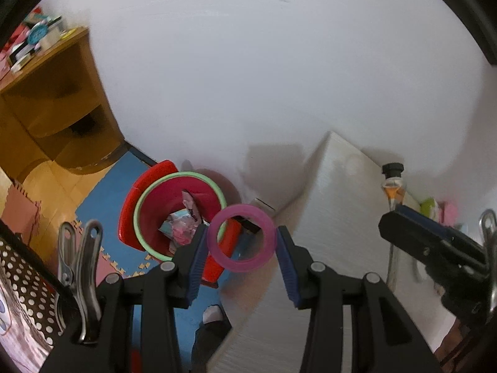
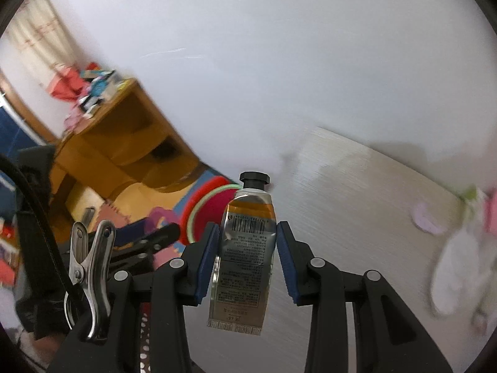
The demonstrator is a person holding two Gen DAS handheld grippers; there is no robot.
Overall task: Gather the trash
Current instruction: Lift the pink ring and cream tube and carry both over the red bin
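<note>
Two grippers work over a pale table (image 2: 357, 192) that stands against a white wall (image 1: 248, 62), with a wooden shelf (image 1: 56, 118) and blue floor mats (image 1: 102, 192) to the left. A red bin (image 1: 174, 211) with a green rim stands on the floor just beside the table, wrappers inside it, and white and pink clutter (image 2: 459, 248) lies blurred far right. The left gripper (image 1: 242, 242) clamps a pink ring (image 1: 242, 237) near the table edge, above the bin, and the right gripper (image 2: 245, 248) squeezes a tube (image 2: 245, 258), long axis upright, black cap away from the camera.
</note>
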